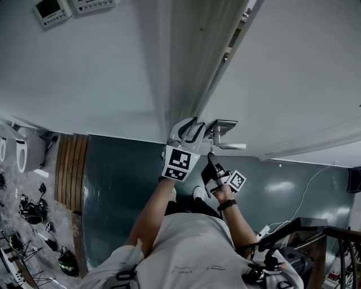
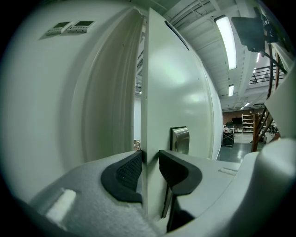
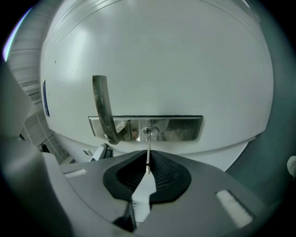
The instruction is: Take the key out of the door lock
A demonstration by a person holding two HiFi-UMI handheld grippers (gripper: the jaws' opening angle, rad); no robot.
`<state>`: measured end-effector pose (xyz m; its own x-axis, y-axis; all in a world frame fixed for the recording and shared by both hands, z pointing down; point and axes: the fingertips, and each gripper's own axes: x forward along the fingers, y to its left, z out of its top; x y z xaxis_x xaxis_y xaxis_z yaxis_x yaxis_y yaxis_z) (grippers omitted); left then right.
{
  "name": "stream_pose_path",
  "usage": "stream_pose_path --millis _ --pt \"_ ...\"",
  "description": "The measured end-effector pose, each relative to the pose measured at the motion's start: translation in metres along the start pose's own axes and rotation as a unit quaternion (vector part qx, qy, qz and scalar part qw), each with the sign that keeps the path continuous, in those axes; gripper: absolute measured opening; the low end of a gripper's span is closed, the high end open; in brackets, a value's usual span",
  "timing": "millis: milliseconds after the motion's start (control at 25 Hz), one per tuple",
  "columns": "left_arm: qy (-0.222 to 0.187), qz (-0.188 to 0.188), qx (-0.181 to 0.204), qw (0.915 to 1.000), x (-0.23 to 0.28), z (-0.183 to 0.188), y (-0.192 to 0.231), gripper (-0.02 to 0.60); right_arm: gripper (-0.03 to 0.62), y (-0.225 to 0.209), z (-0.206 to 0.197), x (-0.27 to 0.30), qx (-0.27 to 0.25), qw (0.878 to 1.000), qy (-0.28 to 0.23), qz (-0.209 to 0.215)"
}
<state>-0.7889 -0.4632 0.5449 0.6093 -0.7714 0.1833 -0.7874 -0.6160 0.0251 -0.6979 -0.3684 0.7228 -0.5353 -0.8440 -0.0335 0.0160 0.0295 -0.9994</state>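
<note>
The white door (image 1: 293, 73) stands ajar, its edge toward me. A thin metal key (image 3: 147, 150) sticks out of the lock cylinder (image 3: 149, 131) in a steel plate (image 3: 178, 128), beside the lever handle (image 3: 102, 106). My right gripper (image 3: 147, 169) is shut on the key's head, with the blade running straight into the lock. In the head view the right gripper (image 1: 211, 162) sits just under the handle (image 1: 230, 146). My left gripper (image 2: 150, 171) clamps the door's edge (image 2: 150, 115), one pad on each face. The head view shows the left gripper (image 1: 189, 132) at the door's edge beside the plate.
The door frame and white wall (image 1: 84, 73) lie left of the door, with two control panels (image 1: 53, 10) mounted high up. A dark floor (image 1: 118, 186), a white cable (image 1: 304, 197) and a stair rail (image 1: 333, 242) lie below and to the right.
</note>
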Motion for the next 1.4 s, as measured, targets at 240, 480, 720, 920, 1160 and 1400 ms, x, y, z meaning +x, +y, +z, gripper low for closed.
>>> stream_pose_path --millis 240,480,720,920,1160,1400 --pt "-0.004 -0.009 0.008 0.9999 0.001 -0.001 0.003 0.114 0.026 -0.01 -0.019 -0.048 -0.031 0.999 -0.011 -0.035" --pt "0.004 -0.017 -0.003 0.9998 -0.015 -0.018 0.002 0.089 0.026 0.054 -0.012 -0.053 -0.196 0.979 -0.02 -0.044" --pt "-0.001 -0.026 -0.023 0.9994 -0.038 -0.025 -0.007 0.018 0.026 0.126 0.001 -0.065 -0.334 0.94 -0.049 -0.059" --pt "-0.028 -0.043 -0.014 0.9986 -0.059 -0.004 -0.039 0.002 0.026 0.183 0.01 -0.075 -0.461 0.882 -0.061 -0.082" --pt "-0.058 -0.046 -0.008 0.9972 -0.087 0.025 -0.074 0.002 0.026 0.251 0.001 -0.086 -0.558 0.825 -0.075 -0.052" --pt "-0.09 -0.023 -0.004 0.9957 -0.133 0.057 -0.127 0.002 0.026 0.283 -0.015 -0.133 -0.592 0.801 -0.078 -0.039"
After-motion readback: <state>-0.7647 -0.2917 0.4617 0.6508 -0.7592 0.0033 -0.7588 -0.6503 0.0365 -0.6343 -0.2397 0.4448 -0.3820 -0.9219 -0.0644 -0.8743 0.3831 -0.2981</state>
